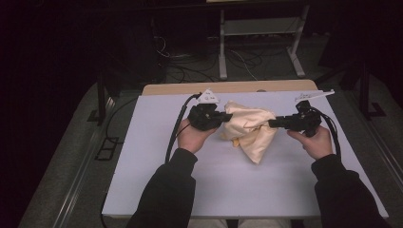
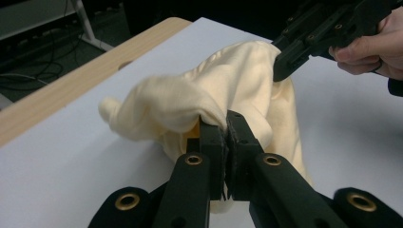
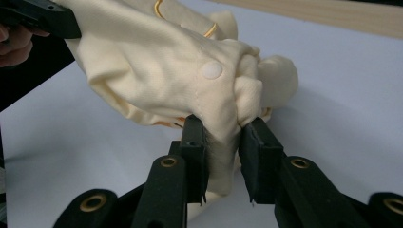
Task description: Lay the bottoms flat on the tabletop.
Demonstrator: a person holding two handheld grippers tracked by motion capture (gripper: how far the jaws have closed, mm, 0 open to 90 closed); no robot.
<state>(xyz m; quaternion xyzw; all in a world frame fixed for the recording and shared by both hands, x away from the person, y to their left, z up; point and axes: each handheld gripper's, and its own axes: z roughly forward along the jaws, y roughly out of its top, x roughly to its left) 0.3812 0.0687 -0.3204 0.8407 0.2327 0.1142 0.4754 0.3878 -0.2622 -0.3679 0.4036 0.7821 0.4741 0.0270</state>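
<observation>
Setting: dim room, white tabletop with a wooden edge strip at the far side, cables and a metal rack on the floor beyond
Garment: cream cloth garment bunched and hanging between both claws, lower corner near the tabletop
Left claw: pinched together on a fold of the cloth
Right claw: clamped on a thick gather beside a round snap
Step in hand, judged: lift evenly, draw hands apart to spread it, keeping both pinches firm
Containers: none seen
</observation>
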